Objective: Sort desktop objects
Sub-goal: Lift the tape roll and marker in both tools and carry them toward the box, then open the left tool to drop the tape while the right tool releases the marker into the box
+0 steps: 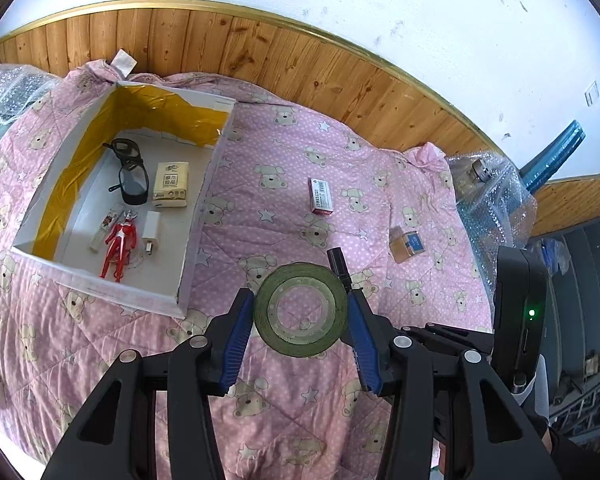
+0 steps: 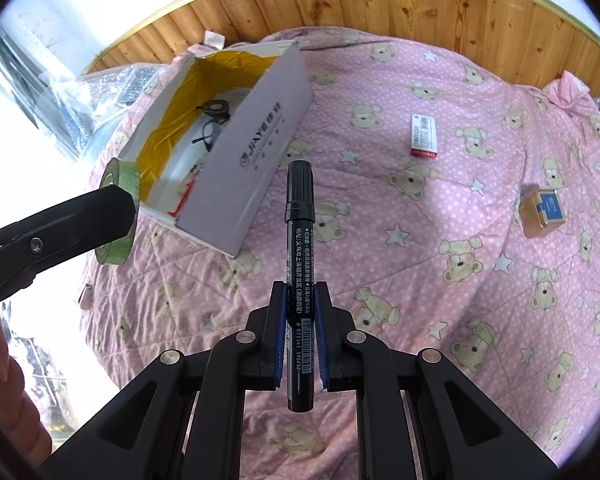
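Left gripper (image 1: 300, 312) is up off the quilt with its blue pads clamped on either side of a green tape roll (image 1: 301, 309), the roll standing on edge so we look straight through its hole. From the right wrist view that same roll (image 2: 118, 216) hangs at the far left, pinched in the black finger, just near the open end of the box.

Right gripper (image 2: 299, 320) is closed tight around a black marker (image 2: 299, 264), gripped on the lower barrel, cap pointing away from the camera and the butt end sticking back toward it. In the left wrist view only the marker's cap tip (image 1: 338, 264) peeks out behind the tape roll.

The white cardboard box (image 1: 204, 208) sits to the left on the pink bear-print quilt (image 1: 260, 208), its inner walls lined with yellow tape. Inside it: dark glasses (image 1: 130, 172) toward the far end, a tissue pack (image 1: 171, 184) just right of them, and nearer, a red figure (image 1: 118, 242) between a white charger (image 1: 151, 232) and a small flat packet (image 1: 104, 230) — too small to tell what it is.

Out on the quilt, well apart from the box, a small red-and-white box (image 1: 321, 196) lies flat, and further right an orange-and-blue box (image 1: 408, 246).

A hand (image 2: 8, 380) shows at the lower left edge of the right wrist view.
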Available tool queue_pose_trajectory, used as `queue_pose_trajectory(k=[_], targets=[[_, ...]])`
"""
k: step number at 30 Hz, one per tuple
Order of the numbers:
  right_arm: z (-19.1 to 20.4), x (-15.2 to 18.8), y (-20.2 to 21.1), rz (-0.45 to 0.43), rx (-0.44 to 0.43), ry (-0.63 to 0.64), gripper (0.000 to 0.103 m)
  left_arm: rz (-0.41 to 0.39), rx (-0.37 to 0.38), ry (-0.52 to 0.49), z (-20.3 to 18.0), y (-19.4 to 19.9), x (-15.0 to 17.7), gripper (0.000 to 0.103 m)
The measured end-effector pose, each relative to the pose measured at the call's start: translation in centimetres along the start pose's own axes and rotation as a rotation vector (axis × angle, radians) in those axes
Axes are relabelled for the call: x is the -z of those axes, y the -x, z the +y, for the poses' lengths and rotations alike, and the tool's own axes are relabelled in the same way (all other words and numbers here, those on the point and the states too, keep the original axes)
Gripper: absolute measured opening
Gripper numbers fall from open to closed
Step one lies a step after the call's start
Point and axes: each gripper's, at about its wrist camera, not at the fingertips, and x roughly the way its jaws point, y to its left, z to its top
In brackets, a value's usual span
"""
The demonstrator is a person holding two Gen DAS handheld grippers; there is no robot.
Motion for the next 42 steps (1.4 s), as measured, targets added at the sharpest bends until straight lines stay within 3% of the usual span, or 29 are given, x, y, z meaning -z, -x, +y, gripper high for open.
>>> queue_pose_trajectory(k=[20, 42], targets=[[7.4, -3.6, 0.5, -0.032, -0.046, 0.147, 0.014, -0.108, -0.028, 0.145, 6.6, 4.9, -0.9, 0.049], [11.6, -8.6, -1.6, -0.019, -0.090, 0.223, 0.014, -0.147, -0.080, 0.254, 13.1, 5.4, -4.2, 0.049]])
